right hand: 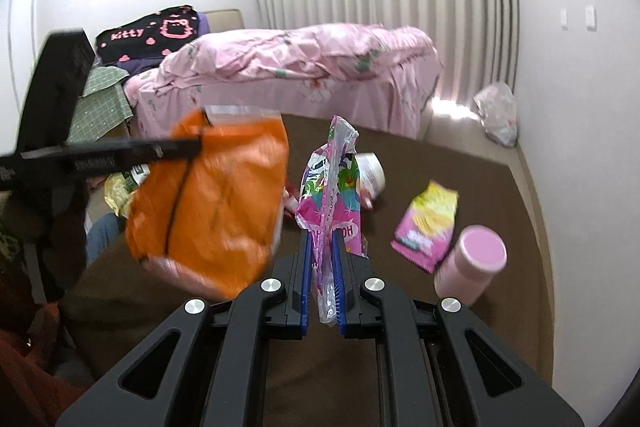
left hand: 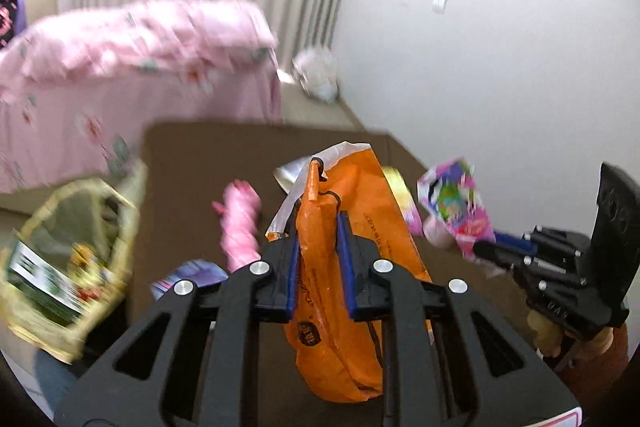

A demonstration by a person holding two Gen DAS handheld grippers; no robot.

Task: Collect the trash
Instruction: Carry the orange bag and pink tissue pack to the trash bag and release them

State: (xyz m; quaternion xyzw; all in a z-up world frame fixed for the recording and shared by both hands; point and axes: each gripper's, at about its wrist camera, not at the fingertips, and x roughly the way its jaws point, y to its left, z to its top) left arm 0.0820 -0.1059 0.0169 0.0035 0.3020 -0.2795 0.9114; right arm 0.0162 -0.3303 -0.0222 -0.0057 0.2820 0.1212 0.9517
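My left gripper (left hand: 318, 223) is shut on an orange snack bag (left hand: 352, 227) and holds it above the brown mat (left hand: 192, 163). The bag also shows in the right wrist view (right hand: 212, 203), with the left gripper (right hand: 196, 147) on its top edge. My right gripper (right hand: 322, 247) is shut on a pink, colourful wrapper (right hand: 332, 195), lifted above the mat (right hand: 480, 179); it shows in the left wrist view (left hand: 486, 251) holding that wrapper (left hand: 456, 203). A yellowish trash bag (left hand: 76, 239) with rubbish inside hangs open at the left.
On the mat lie a pink-yellow snack packet (right hand: 428, 227), a pink-lidded bottle (right hand: 472, 263), a white cup (right hand: 370, 171), a pink wrapper (left hand: 240, 223) and a purple-white wrapper (left hand: 192, 277). A pink-covered bed (right hand: 304, 75) stands behind. A plastic bag (right hand: 496, 115) sits by the wall.
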